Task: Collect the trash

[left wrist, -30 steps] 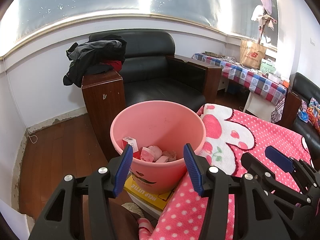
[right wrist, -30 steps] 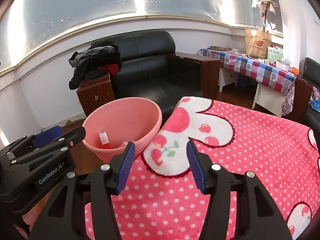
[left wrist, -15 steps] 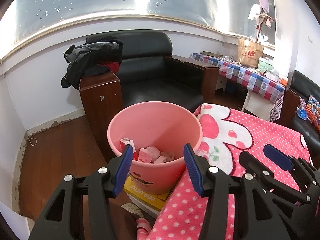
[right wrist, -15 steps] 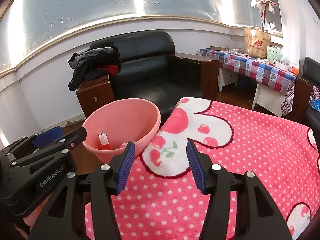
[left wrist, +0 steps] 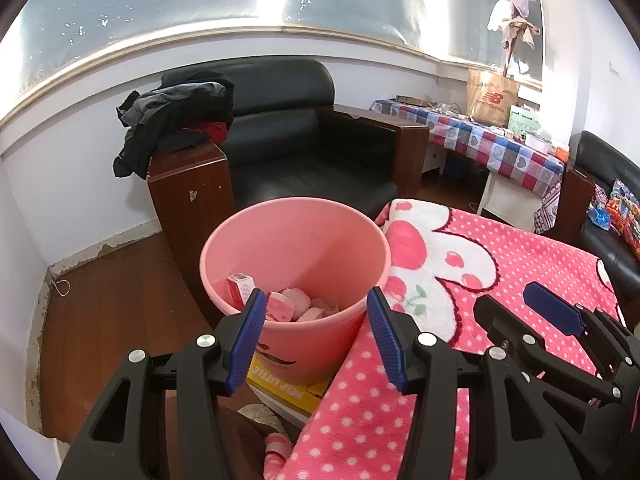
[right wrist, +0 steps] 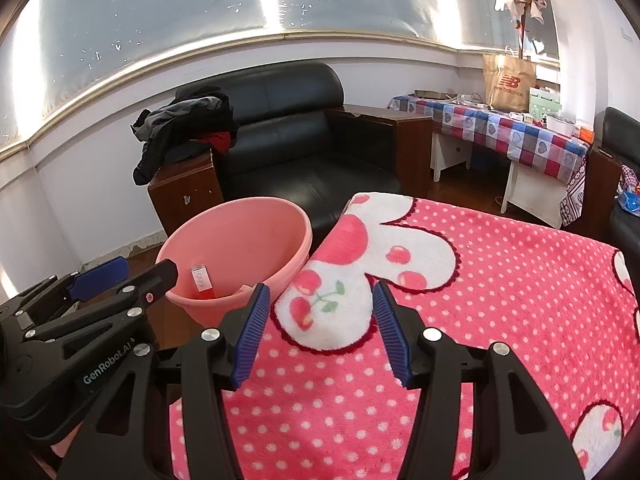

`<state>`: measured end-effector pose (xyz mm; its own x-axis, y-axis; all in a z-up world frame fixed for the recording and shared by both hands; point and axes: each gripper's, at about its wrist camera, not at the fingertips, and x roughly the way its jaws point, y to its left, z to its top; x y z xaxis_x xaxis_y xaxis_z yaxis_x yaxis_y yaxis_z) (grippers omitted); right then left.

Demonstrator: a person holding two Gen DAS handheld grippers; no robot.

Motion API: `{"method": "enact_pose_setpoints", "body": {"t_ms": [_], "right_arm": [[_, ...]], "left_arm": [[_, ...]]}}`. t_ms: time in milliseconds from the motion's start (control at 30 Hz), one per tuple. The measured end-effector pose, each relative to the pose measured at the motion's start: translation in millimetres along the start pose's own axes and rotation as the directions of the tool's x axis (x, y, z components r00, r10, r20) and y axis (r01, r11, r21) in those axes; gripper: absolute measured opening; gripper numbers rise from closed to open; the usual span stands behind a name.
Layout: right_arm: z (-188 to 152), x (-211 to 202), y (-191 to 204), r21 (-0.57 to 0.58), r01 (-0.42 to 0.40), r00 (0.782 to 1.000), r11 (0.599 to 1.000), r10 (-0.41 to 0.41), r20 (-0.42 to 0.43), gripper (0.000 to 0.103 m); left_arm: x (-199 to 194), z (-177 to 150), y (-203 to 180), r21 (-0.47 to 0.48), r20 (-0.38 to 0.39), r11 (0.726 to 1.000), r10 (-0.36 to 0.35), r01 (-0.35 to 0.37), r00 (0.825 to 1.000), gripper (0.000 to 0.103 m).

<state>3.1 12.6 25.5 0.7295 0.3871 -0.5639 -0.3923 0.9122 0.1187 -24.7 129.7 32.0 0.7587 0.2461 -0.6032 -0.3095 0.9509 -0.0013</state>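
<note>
A pink trash bucket (left wrist: pixel 296 240) stands beside the table's left edge, also in the right wrist view (right wrist: pixel 240 240). It holds a small red-and-white box (left wrist: pixel 240 286) and several pink wrappers (left wrist: pixel 294 304). My left gripper (left wrist: pixel 316 332) is open and empty, just in front of the bucket's near rim. My right gripper (right wrist: pixel 320 328) is open and empty above the pink polka-dot blanket (right wrist: pixel 480 320), to the right of the bucket. Each gripper shows at the edge of the other's view.
A black leather armchair (left wrist: pixel 304 152) with wooden arms stands behind the bucket, with dark clothes (left wrist: pixel 176 116) piled on its left arm. A yellow box (left wrist: pixel 288 384) lies under the bucket. A table with a checked cloth (left wrist: pixel 480 140) stands at the back right.
Both views have shifted slightly; the bucket sits a little further left and higher in the left wrist view. Both grippers stay open and empty.
</note>
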Motion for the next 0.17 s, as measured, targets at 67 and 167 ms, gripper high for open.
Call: {"method": "enact_pose_setpoints", "body": {"t_ms": [67,167], "right_arm": [[-0.8,-0.3,-2.3,0.005,0.004,1.0,1.0,-0.004,-0.001,0.054],[-1.2,-0.8,-7.2,0.013,0.009,1.0,1.0,-0.009,-0.004,0.054]], "left_arm": [[1.5,0.7,-1.9,0.006,-0.005,1.0,-0.005,0.005,1.0,0.052],[2.7,0.4,-5.7,0.015,-0.008,1.0,-0.011,0.011,1.0,0.052]]}}
